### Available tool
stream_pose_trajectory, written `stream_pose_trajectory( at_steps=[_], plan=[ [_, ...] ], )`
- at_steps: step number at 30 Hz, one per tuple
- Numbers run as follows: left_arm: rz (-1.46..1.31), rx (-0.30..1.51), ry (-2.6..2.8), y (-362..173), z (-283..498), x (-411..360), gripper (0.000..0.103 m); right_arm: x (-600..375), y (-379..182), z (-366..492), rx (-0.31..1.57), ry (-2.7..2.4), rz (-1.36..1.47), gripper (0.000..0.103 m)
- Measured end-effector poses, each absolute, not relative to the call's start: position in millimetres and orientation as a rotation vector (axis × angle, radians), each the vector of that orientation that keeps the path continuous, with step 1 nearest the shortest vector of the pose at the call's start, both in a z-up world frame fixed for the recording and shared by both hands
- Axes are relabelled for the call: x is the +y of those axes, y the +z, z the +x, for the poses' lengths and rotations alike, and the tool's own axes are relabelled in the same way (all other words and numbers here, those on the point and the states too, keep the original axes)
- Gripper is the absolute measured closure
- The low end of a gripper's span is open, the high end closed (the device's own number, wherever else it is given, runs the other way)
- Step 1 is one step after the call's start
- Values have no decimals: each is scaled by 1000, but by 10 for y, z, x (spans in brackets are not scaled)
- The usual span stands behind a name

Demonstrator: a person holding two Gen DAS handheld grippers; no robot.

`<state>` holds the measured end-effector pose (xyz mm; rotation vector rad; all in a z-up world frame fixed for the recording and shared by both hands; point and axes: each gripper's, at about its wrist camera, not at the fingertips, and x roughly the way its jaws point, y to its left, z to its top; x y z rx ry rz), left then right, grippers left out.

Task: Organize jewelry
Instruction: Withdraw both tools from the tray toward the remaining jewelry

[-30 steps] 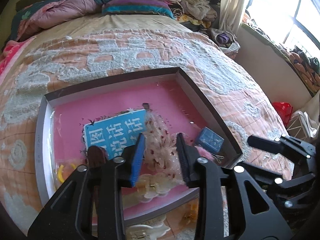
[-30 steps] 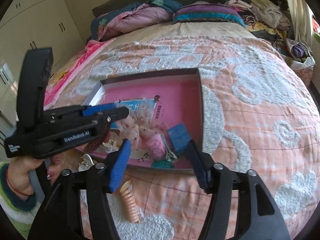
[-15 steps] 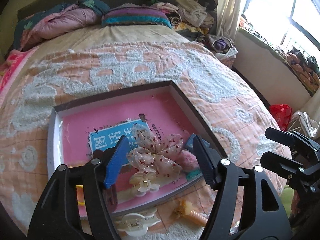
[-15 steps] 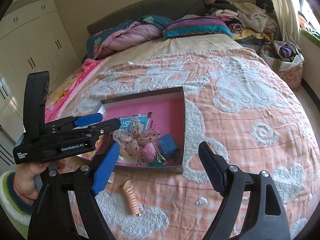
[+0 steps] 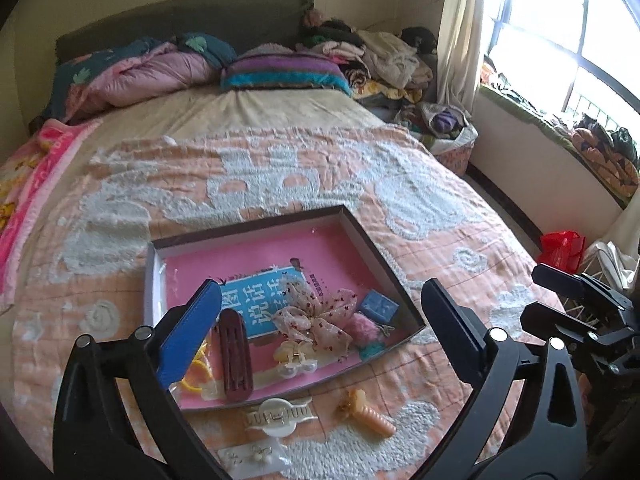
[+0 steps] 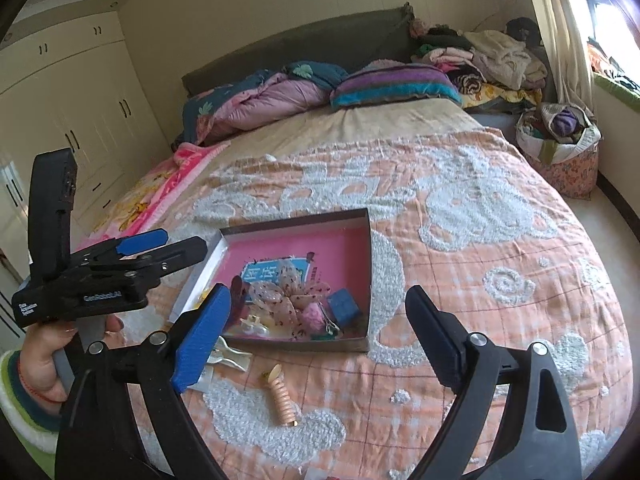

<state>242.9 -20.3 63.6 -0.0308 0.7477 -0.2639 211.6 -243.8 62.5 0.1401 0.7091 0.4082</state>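
Observation:
A shallow box [image 5: 384, 256] with a pink lining lies on the peach bedspread. In it are a sheer dotted bow [image 5: 316, 320], a small blue box [image 5: 378, 306], a pink fluffy piece [image 5: 362, 330], a dark red hair clip [image 5: 236, 356] and a cream claw clip [image 5: 294, 358]. In front of the box lie a white claw clip [image 5: 278, 416], a peach spiral clip [image 5: 368, 414] and an earring card [image 5: 256, 454]. My left gripper [image 5: 320, 286] hovers above the box, jaws opening, nothing between them. My right gripper [image 6: 318, 291] hangs over the box [image 6: 368, 272], jaws opening too, also holding nothing.
A folded quilt [image 5: 136, 76] and striped pillow [image 5: 280, 74] lie at the bed's head, with piled clothes [image 5: 380, 56] beside them. A cloth basket [image 6: 560, 148] stands right of the bed, wardrobes [image 6: 80, 112] on the left. A hand [image 6: 44, 356] holds the left gripper.
The left gripper let go of the dotted bow, which now lies in the box. Both grippers rose and drew back from the box while their jaws widened.

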Motion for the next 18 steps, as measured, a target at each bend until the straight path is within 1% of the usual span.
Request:
stream_pose_trajectory(
  at_steps=[7,18],
  plan=[
    [-39,702,-255,820,2202,-130,9,-2450,809,1927,663,419,131,15],
    [-57,662,-233,953,1837,7,9,-2439,1003,1606,615,435,105,15]
  ],
)
